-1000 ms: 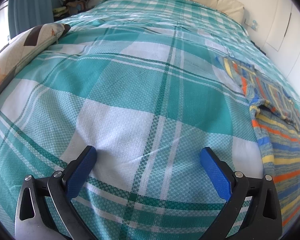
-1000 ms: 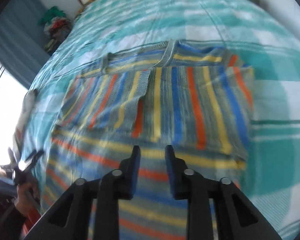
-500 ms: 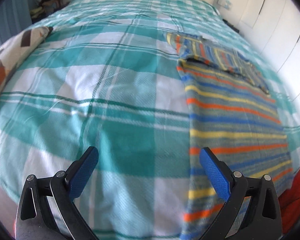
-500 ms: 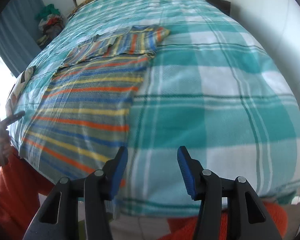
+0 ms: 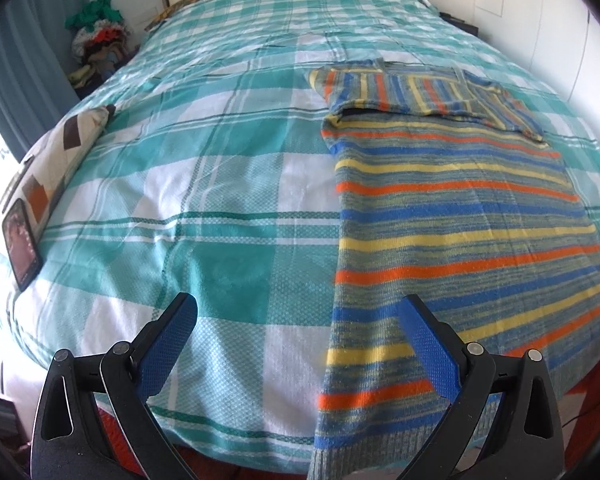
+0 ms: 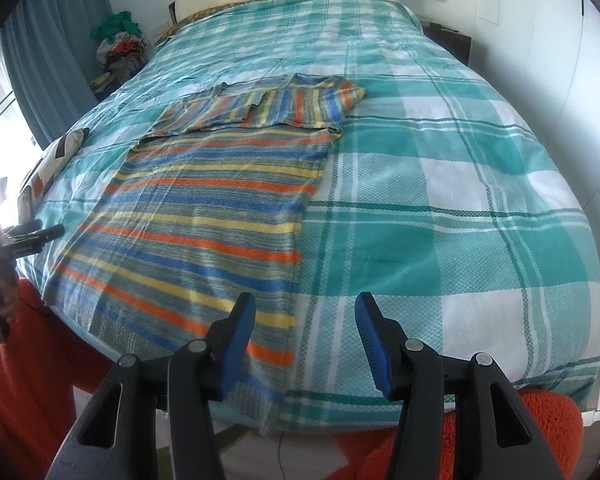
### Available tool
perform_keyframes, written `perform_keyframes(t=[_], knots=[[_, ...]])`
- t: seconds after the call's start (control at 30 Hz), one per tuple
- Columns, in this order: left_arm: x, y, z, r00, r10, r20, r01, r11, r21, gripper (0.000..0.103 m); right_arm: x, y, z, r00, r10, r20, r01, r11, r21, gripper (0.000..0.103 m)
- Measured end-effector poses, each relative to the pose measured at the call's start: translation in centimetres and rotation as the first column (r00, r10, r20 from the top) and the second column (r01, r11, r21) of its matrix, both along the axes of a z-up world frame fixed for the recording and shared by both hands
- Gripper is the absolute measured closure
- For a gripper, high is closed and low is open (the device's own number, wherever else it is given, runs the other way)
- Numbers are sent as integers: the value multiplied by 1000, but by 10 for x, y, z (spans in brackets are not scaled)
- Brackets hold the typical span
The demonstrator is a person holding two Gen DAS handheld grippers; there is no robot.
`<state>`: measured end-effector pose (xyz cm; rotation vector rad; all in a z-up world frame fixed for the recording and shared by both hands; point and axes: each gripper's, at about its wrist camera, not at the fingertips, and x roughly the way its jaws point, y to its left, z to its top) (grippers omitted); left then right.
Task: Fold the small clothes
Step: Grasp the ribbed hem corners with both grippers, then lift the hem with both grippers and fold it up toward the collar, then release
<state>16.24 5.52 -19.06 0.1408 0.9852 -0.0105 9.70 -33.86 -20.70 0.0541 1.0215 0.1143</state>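
A striped knit garment in grey, blue, yellow and orange lies flat on the teal plaid bed cover, its sleeves folded across the far end and its hem hanging over the bed's near edge. My left gripper hovers open above the garment's near left corner, holding nothing. In the right wrist view the same garment lies left of centre. My right gripper stands open over the garment's near right corner, nothing between its blue pads. The left gripper also shows at the far left edge, held by a hand.
A patterned pillow and a dark phone lie at the bed's left edge. A pile of clothes sits beside the curtain at the back left. An orange rug lies below the bed's front edge. White walls close off the right side.
Both grippers have drawn back from over the bed toward its near edge, so the whole garment shows. The right gripper's jaws have widened from nearly shut to open. The left stayed open.
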Motion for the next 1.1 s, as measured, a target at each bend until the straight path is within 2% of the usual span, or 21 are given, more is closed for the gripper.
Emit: perform_keyframes(t=[0.13,0.23,0.33,0.43,0.53,0.6,0.63,0.67,0.7,0.73,0.77,0.83,0.9,1.0,1.1], knots=[[-7,2,2,1000,-2,-11,2,1000,-15,2,-3,3,4,1000,11,11,-11,1000,7,51],[-14,9,-10,995,-12,-98,6,998,-65,2,-6,3,7,1000,24,-4,-24,1000,11,50],[-29,11,-28,983,-37,-177,16,992,-122,2,-11,-2,-1,994,40,-106,-38,999,19,42],[-41,3,-47,965,-88,-246,53,988,-144,7,-18,-7,-19,975,69,-213,-46,993,112,42],[-45,-4,-52,955,-120,-272,80,985,-155,22,-12,-4,-32,959,83,-272,-51,991,125,42],[-46,-5,-53,952,-126,-279,79,981,-175,36,-6,-1,-43,948,91,-305,-51,989,138,42],[-45,-4,-54,950,-123,-287,73,981,-180,64,-2,3,-53,934,109,-341,-54,985,165,44],[-44,-4,-56,944,-118,-309,59,979,-194,99,0,6,-64,915,134,-380,-61,979,196,50],[-42,-2,-56,938,-116,-325,44,975,-220,98,1,9,-74,893,160,-420,-68,972,225,79],[-42,-1,-54,938,-110,-328,33,972,-231,98,-1,10,-78,888,156,-433,-59,972,229,98],[-43,2,-49,938,-109,-328,24,967,-254,99,-1,9,-75,892,148,-426,-48,970,237,98],[-43,13,-38,941,-101,-324,-9,947,-320,99,-4,2,-58,914,145,-378,-35,958,283,98],[-38,26,-22,945,-96,-313,-52,900,-433,99,-6,-8,-35,939,127,-319,-6,935,355,98],[-15,35,1,959,-100,-265,-63,837,-543,99,6,-18,-12,965,93,-244,15,912,409,98],[27,36,17,973,-78,-215,-68,798,-598,99,39,-26,1,983,45,-180,41,893,447,98]])
